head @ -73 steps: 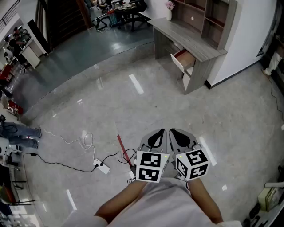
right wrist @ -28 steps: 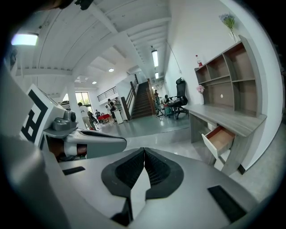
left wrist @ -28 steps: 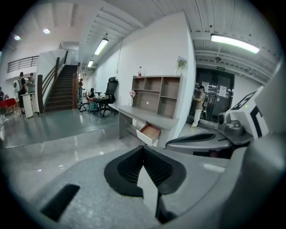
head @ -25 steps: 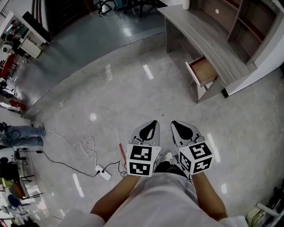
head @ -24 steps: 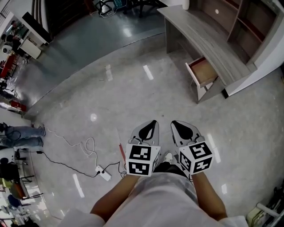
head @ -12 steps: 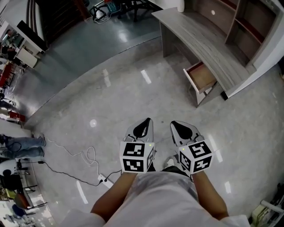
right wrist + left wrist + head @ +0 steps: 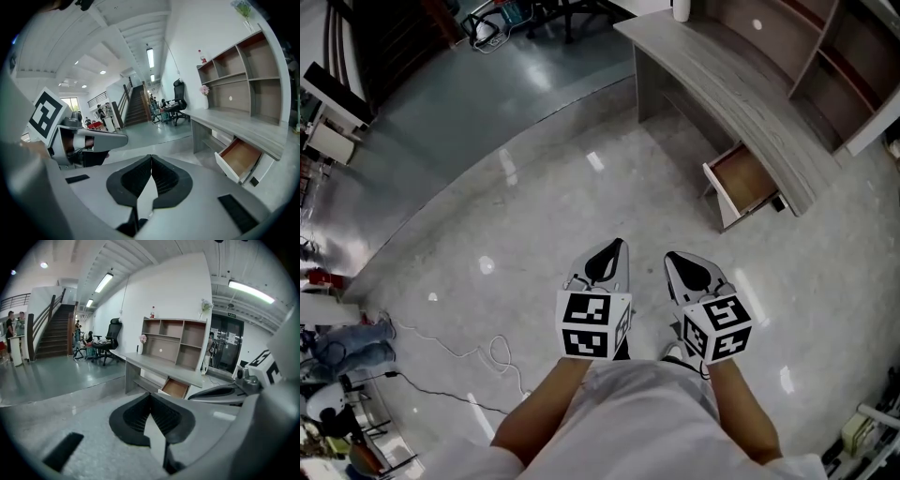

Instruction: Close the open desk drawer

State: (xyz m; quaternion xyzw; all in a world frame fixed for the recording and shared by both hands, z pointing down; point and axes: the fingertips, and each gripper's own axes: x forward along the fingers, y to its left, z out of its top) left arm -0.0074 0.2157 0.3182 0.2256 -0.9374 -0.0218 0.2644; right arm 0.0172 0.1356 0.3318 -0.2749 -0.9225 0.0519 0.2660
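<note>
Two grey plastic grippers sit side by side low in the head view, each carrying a cube of black-and-white square markers (image 7: 592,325): the left gripper (image 7: 614,247) and the right gripper (image 7: 675,259), both held over a glossy speckled pale stone floor (image 7: 516,225). Up and to the right, well apart from them, the open desk drawer (image 7: 748,184) juts from under a long grey wood-grain desk (image 7: 722,84); it is a shallow box with a white front and a bare brown wooden inside. In the left gripper view the ribbed black pads (image 7: 136,420) meet at their tips with nothing between them, and the drawer (image 7: 175,388) shows beyond, below a brown open-shelf unit (image 7: 173,339). In the right gripper view the jaws are likewise pressed together and empty; the drawer (image 7: 238,158) stands pulled out at the right.
</note>
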